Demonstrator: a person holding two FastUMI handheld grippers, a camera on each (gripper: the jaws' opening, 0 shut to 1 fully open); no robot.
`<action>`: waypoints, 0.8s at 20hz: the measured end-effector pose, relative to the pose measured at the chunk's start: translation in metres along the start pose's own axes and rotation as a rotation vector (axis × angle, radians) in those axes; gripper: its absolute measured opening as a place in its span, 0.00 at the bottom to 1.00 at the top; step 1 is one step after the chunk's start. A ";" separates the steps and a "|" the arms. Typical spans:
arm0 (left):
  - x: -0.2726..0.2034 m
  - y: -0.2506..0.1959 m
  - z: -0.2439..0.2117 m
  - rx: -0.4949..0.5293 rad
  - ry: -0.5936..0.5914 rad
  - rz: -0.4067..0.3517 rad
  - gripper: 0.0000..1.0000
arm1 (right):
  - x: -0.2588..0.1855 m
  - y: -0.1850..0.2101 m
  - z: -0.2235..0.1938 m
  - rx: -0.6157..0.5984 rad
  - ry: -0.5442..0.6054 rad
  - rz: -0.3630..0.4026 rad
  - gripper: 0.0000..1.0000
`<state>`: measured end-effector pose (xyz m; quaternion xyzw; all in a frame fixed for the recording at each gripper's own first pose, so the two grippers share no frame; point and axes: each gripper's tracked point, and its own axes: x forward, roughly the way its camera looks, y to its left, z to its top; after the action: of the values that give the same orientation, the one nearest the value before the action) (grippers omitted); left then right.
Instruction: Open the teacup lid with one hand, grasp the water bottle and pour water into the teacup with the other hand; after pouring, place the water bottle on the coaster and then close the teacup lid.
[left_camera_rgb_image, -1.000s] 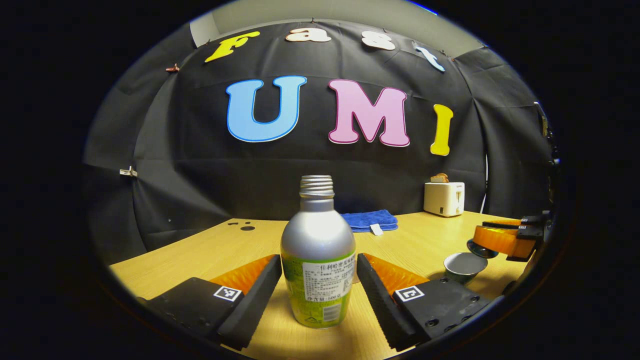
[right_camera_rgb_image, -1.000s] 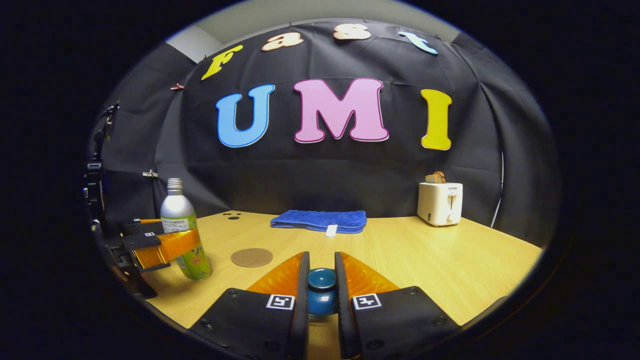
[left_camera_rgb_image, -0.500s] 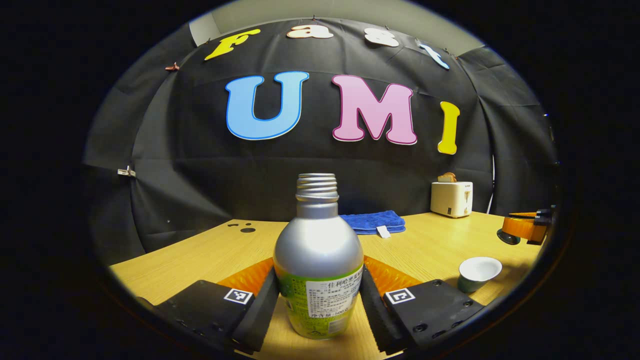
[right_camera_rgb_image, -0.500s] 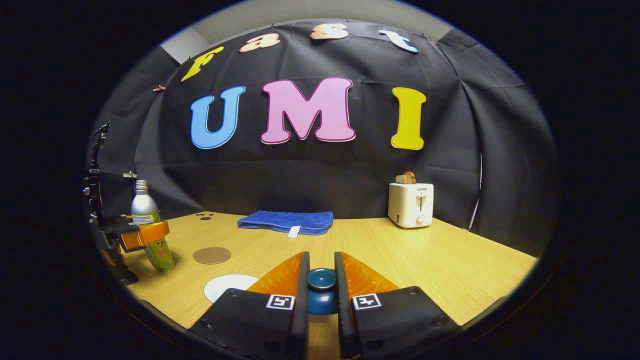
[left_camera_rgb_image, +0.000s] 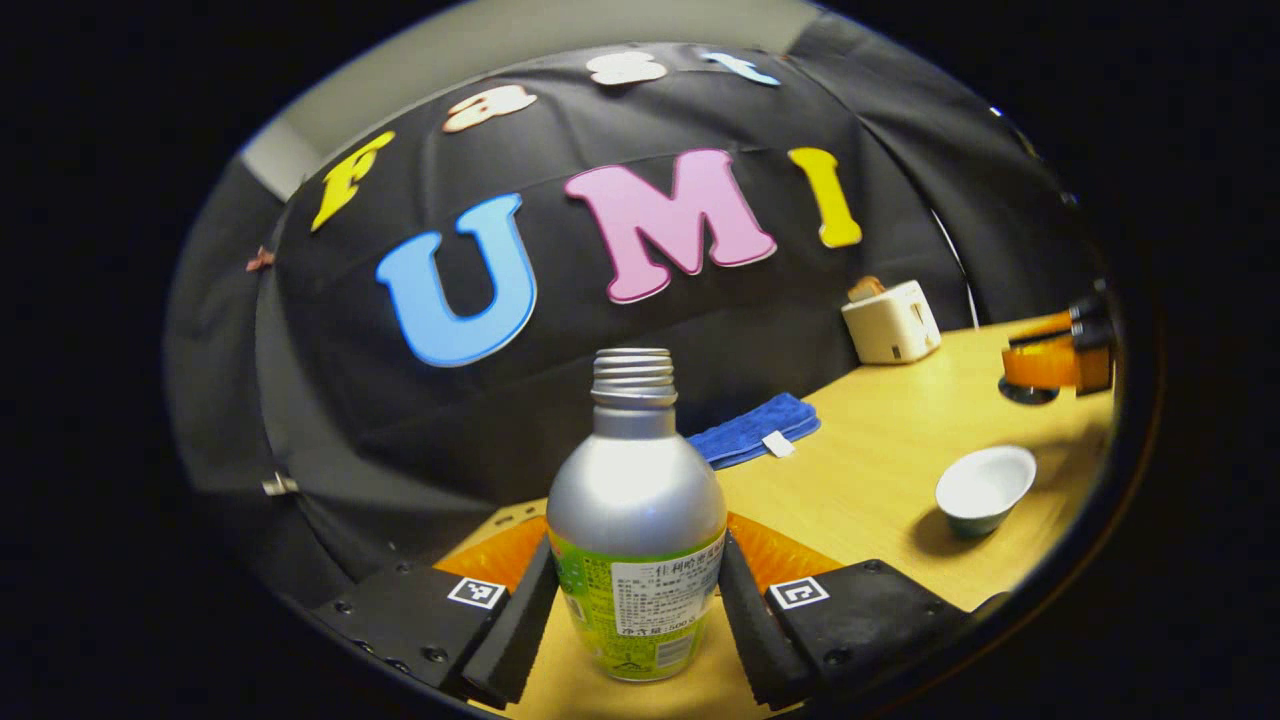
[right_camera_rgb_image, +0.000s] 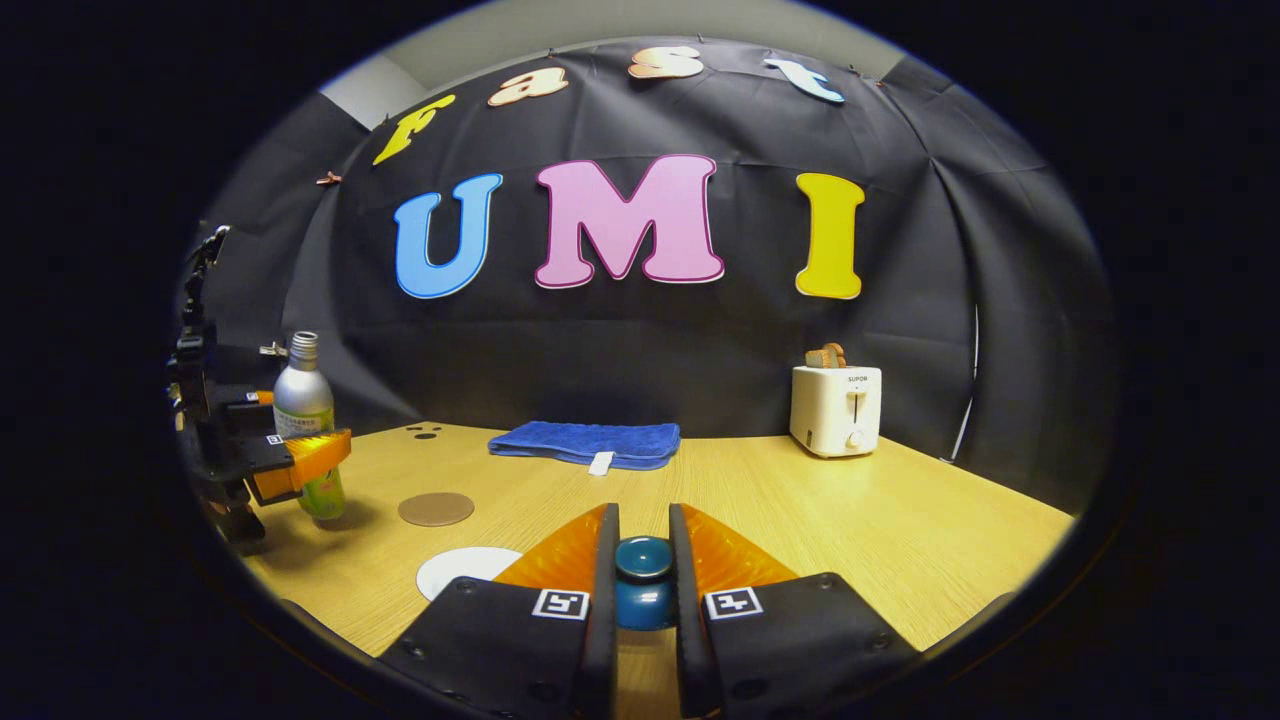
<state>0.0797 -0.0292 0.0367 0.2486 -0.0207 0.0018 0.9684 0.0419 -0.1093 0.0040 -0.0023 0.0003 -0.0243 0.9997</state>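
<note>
Water bottle (left_camera_rgb_image: 637, 530), uncapped smooth metal, likely slippery, is pinched low on its labelled belly by the left tongs (left_camera_rgb_image: 637, 610), tilted toward the open teacup (left_camera_rgb_image: 985, 487) on the bench (left_camera_rgb_image: 880, 460). Right gripper view: right tongs (right_camera_rgb_image: 641, 590) pinch the lid (right_camera_rgb_image: 642, 580) by its knob; coaster (right_camera_rgb_image: 436, 509) waits nearby.

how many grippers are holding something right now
2. The left gripper has its jaws closed on the silver and green water bottle; the right gripper grips the round dark blue teacup lid knob.

In the right gripper view, the teacup (right_camera_rgb_image: 467, 572) (partly behind the tool's fingers (right_camera_rgb_image: 600, 590)) shows just its rim.
</note>
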 end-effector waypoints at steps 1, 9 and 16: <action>0.001 -0.007 0.004 0.123 -0.011 -0.017 0.81 | 0.000 -0.003 0.001 0.000 0.000 -0.006 0.27; 0.014 -0.076 0.011 0.651 -0.061 -0.187 0.80 | -0.001 -0.049 0.002 0.000 -0.002 -0.062 0.27; 0.022 -0.102 0.010 0.996 -0.105 -0.262 0.80 | -0.005 -0.070 0.002 0.001 -0.004 -0.080 0.28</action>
<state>0.1026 -0.1234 -0.0029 0.6798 -0.0343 -0.1224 0.7223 0.0334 -0.1791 0.0066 -0.0019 -0.0016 -0.0642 0.9979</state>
